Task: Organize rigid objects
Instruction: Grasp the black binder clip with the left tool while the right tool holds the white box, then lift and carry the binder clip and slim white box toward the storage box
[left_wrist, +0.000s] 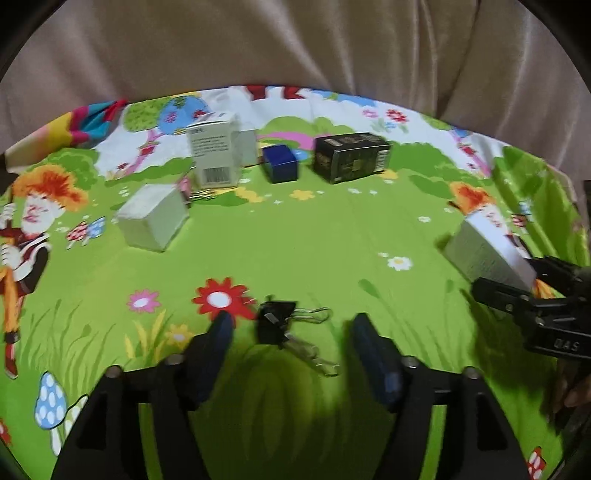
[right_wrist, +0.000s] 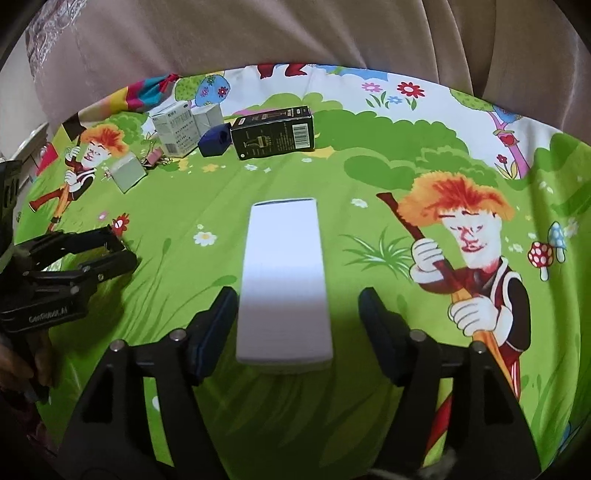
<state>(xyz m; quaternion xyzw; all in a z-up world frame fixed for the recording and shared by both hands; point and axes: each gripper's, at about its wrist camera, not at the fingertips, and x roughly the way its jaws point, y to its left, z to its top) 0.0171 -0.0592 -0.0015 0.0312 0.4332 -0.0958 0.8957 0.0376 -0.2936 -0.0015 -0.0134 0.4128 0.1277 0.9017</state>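
Cloth (right_wrist: 295, 177): cartoon print covering the counter, its edges cut off by the lens.
Back row: black box (right_wrist: 273, 133), white cartons (right_wrist: 175, 127), blue block (right_wrist: 216, 142); print unreadable.
White box (right_wrist: 284, 284): lying flat between the right gripper (right_wrist: 297, 315) fingers, which are spread, pads off it.
Left gripper (left_wrist: 291, 338): fingers apart around a blurred binder clip (left_wrist: 275, 323), not pressing it.

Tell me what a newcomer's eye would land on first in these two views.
The loud cartoon cloth strikes first, covering the whole surface in green. Next comes the long white box lying flat between the open jaws of the right gripper, which do not touch it. A black binder clip lies between the open jaws of the left gripper, and a black carton sits with small boxes at the far edge.
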